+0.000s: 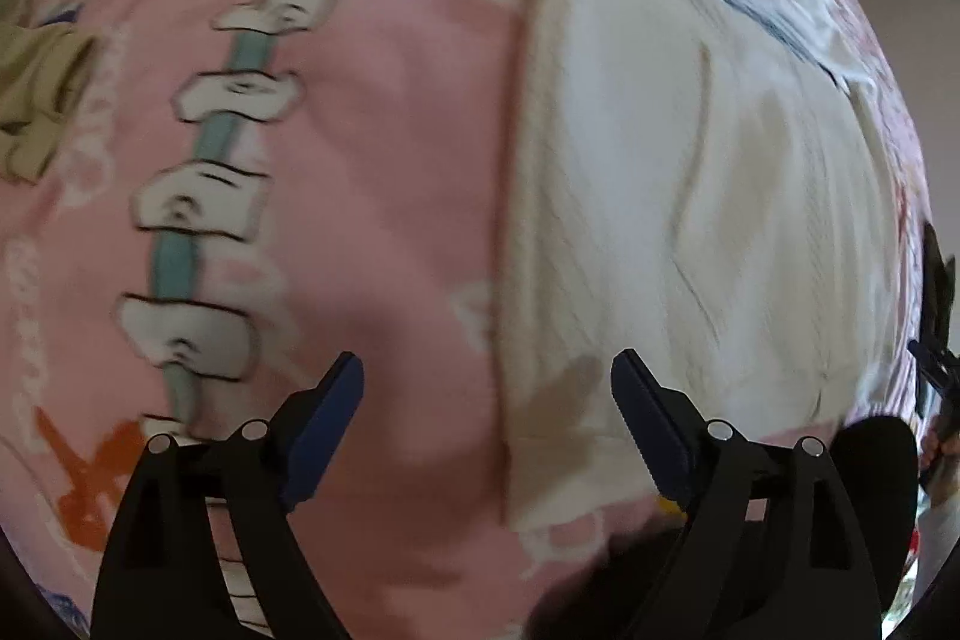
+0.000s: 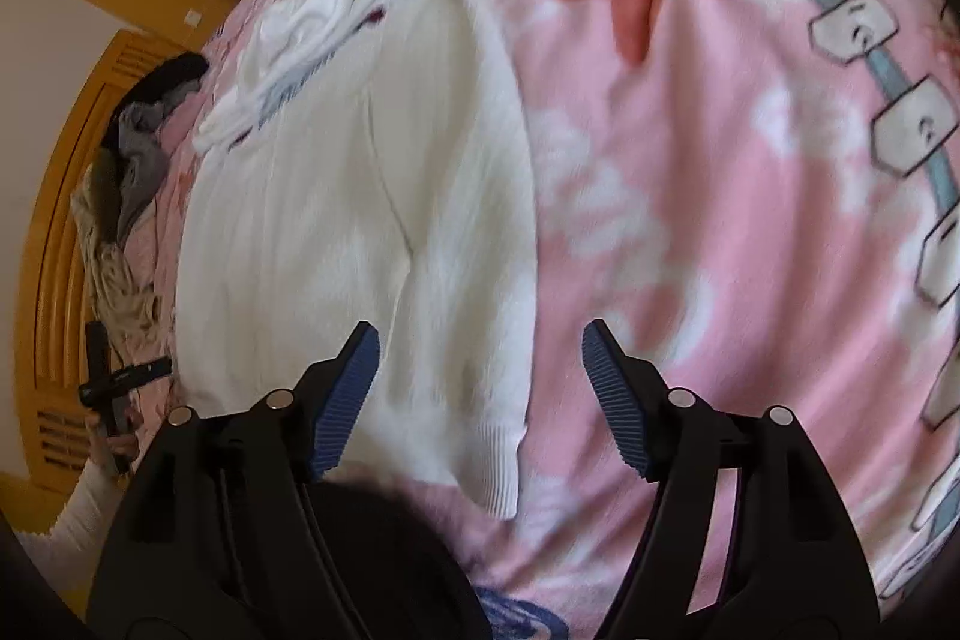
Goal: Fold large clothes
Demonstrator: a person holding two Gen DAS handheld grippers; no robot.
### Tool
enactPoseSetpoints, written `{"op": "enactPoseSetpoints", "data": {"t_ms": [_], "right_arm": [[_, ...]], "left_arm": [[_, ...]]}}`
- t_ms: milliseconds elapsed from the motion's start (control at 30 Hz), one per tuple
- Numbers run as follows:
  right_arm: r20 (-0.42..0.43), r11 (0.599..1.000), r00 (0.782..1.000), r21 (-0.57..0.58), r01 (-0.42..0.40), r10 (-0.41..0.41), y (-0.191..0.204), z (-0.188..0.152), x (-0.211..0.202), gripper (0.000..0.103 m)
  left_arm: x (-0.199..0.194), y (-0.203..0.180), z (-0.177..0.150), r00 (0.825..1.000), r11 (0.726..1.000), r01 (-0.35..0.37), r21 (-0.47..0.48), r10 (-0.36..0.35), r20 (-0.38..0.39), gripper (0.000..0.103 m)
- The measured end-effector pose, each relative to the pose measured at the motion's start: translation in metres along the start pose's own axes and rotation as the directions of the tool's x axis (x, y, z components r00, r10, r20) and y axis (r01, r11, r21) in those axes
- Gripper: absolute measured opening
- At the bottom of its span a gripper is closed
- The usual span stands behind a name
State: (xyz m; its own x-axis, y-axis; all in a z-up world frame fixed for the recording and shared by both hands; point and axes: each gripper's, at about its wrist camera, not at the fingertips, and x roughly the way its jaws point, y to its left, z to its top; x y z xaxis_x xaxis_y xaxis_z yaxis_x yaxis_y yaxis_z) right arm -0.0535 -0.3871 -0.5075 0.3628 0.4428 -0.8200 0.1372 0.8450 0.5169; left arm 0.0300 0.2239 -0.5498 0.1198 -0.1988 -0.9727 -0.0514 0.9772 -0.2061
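Observation:
A white knit sweater [image 1: 690, 196] lies flat on a pink patterned bed cover [image 1: 390, 100], its body folded into a long strip. In the right wrist view the sweater [image 2: 336, 220] runs from a bunched collar end at the top down to a ribbed hem [image 2: 501, 466]. My left gripper [image 1: 486, 364] hangs open over the sweater's long left edge, nothing between its blue pads. My right gripper [image 2: 480, 334] is open above the hem corner, empty too. Each gripper also shows at the other view's edge: the right gripper [image 1: 936, 340], and the left gripper [image 2: 114, 388] in a hand.
A heap of grey, black and beige clothes [image 2: 132, 148] lies along the bed's far side, by yellow wooden panelling [image 2: 60, 220]. A beige garment [image 1: 36, 100] sits at the left of the cover. A dark blurred shape [image 2: 384, 550] fills the foreground between the fingers.

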Motion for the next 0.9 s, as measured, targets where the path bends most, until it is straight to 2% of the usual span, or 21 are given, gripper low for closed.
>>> {"op": "enactPoseSetpoints", "data": {"t_ms": [167, 367, 467, 533, 667, 767, 833, 900], "right_arm": [[-0.052, 0.997, 0.996, 0.005, -0.071, 0.071, 0.005, -0.008, 0.022, 0.076], [-0.042, 0.997, 0.996, 0.033, -0.076, 0.077, 0.002, -0.009, 0.037, 0.076], [-0.047, 0.995, 0.994, 0.026, -0.097, 0.098, 0.002, -0.011, 0.041, 0.076], [-0.057, 0.991, 0.990, 0.017, -0.131, 0.132, 0.003, -0.013, 0.042, 0.078], [-0.069, 0.986, 0.984, 0.024, -0.164, 0.165, 0.000, -0.015, 0.043, 0.079], [-0.080, 0.994, 0.991, 0.024, -0.107, 0.108, -0.007, -0.014, 0.043, 0.079], [-0.076, 0.992, 0.989, 0.028, -0.123, 0.124, -0.012, -0.015, 0.042, 0.079], [-0.119, 0.991, 0.983, 0.007, -0.137, 0.136, -0.010, -0.017, 0.051, 0.080]], "left_arm": [[0.019, -0.019, -0.007, 0.999, 0.999, 0.050, 0.021, -0.049, -0.019, 0.087], [0.040, -0.032, -0.007, 0.997, 0.997, 0.061, 0.036, -0.060, -0.044, 0.091], [0.038, -0.039, -0.009, 0.991, 0.991, 0.128, 0.032, -0.126, -0.052, 0.091], [0.037, -0.044, -0.012, 0.978, 0.979, 0.200, 0.024, -0.198, -0.070, 0.091], [0.043, -0.049, -0.014, 0.975, 0.978, 0.206, 0.036, -0.202, -0.092, 0.091], [0.046, -0.046, -0.016, 0.975, 0.979, 0.202, 0.029, -0.198, -0.102, 0.091], [0.049, -0.045, -0.019, 0.975, 0.980, 0.198, 0.036, -0.193, -0.111, 0.091], [0.055, -0.047, -0.016, 0.971, 0.977, 0.209, 0.040, -0.203, -0.130, 0.091]]}}
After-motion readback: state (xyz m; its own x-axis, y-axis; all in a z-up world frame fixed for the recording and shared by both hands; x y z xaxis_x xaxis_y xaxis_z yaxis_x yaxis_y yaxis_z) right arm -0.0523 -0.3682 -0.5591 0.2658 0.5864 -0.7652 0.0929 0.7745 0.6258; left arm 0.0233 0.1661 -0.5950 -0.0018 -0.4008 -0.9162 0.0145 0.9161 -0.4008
